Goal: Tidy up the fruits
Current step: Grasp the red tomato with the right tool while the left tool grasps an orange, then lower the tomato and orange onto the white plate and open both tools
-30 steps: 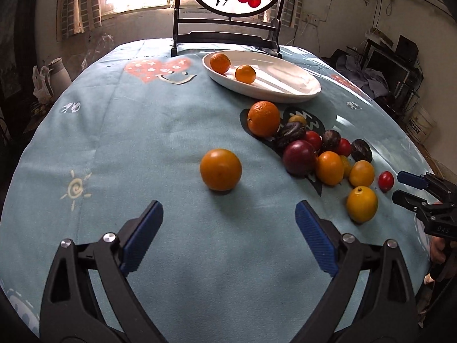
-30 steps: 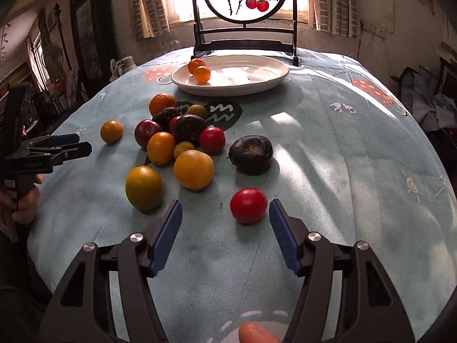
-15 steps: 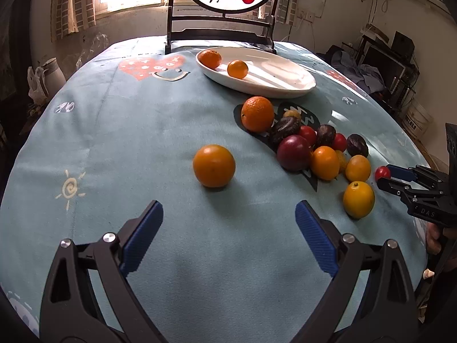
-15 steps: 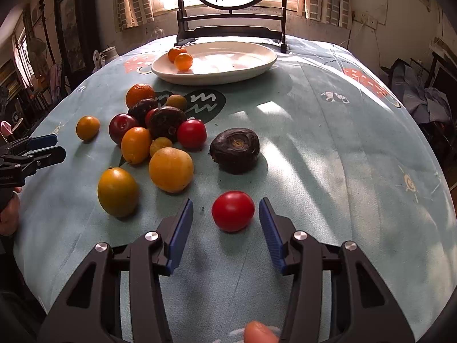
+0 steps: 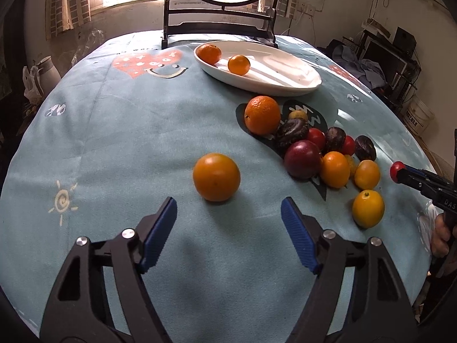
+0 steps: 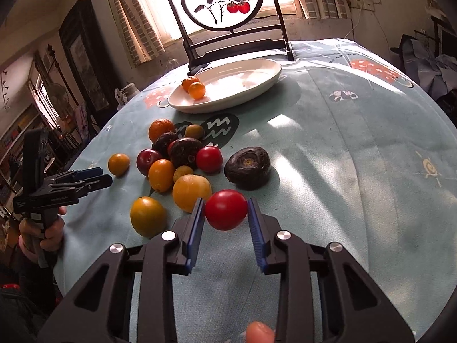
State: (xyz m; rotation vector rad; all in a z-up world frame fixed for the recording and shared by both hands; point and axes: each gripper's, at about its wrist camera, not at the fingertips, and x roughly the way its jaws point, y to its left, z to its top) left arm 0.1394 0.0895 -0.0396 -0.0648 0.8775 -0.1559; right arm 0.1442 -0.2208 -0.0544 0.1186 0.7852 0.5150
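Note:
My right gripper (image 6: 226, 214) is shut on a red tomato (image 6: 226, 209) and holds it just above the cloth; it also shows in the left wrist view (image 5: 397, 168). My left gripper (image 5: 228, 228) is open and empty, just short of a lone orange (image 5: 216, 177). A pile of oranges, plums and tomatoes (image 5: 314, 148) lies to the right of it. A white oval plate (image 5: 274, 74) at the back holds two small oranges (image 5: 238, 64).
A framed round picture stand (image 5: 220, 3) stands behind the plate. A dark wrinkled fruit (image 6: 247, 167) lies apart, right of the pile. The round table has a light blue cloth (image 5: 114, 131); its edge curves close on both sides.
My right gripper closed on the red tomato and lifted it slightly. My left gripper moved closer to the lone orange, still open.

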